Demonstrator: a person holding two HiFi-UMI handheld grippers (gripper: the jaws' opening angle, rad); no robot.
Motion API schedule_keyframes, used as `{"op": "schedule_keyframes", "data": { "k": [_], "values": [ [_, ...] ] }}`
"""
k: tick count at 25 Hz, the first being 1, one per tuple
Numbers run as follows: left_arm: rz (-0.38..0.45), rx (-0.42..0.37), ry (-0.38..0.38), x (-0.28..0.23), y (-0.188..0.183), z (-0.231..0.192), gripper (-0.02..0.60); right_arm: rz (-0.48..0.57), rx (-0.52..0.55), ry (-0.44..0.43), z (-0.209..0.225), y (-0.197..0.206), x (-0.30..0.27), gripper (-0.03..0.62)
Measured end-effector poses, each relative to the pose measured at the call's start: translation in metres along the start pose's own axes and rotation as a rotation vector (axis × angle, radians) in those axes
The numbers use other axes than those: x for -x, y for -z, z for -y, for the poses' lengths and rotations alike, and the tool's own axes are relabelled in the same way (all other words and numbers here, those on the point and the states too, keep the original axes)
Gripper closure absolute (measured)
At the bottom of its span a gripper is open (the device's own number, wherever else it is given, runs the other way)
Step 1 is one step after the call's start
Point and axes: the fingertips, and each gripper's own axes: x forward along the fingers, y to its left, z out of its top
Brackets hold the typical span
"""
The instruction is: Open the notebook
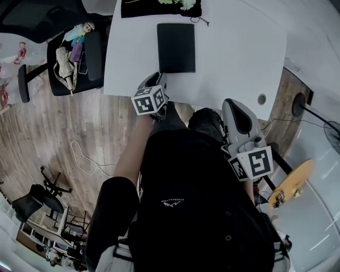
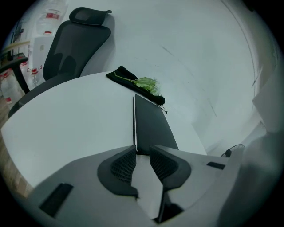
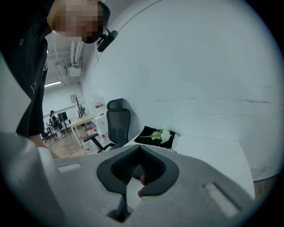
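- Wood-plank floor (image 1: 53, 133), seen from above in the head view, runs left of the table, with a loose white cable (image 1: 85, 156) lying on it.
- White table (image 1: 234, 48), with a plain top and a small round grommet hole (image 1: 261, 99) near its right front.
- Person in black clothing (image 1: 196, 202) stands at the table's near edge.
- Black office chair (image 1: 74, 53) is drawn up at the table's left side, with dolls and soft items piled on its seat.
- Notebook (image 1: 176, 48), black cover, lies closed and flat on the table left of centre, a short edge toward the person.
- Black cloth (image 1: 159, 8) at the table's far edge, just beyond the notebook, carries a green-and-white flower sprig (image 2: 146, 83).
- Left gripper (image 2: 142, 153) is low over the table with its fingers apart. The notebook's near edge lies just beyond their tips, in line with the gap, and only bare table shows between them.
- Right gripper (image 3: 140, 150) is held up beside the person, off the table, well apart from the notebook, its fingers together and holding nothing.
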Motion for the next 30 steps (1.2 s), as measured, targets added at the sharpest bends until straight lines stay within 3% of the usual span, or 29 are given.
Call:
{"op": "schedule_keyframes", "data": {
  "k": [12,20,30],
  "values": [
    [-0.028,0.171,0.018,-0.015,0.009,-0.002,0.486,-0.014,0.003,-0.002,0.002,0.006,-0.002,0.589],
    [-0.028,0.181,0.035,-0.011,0.004,-0.003,0.518,0.003,-0.02,0.021,0.008,0.005,0.002,0.589],
    [-0.048,0.111,0.022,-0.005,0.001,-0.001,0.545,0.03,-0.039,0.038,0.007,0.009,0.007,0.589]
  ]
}}
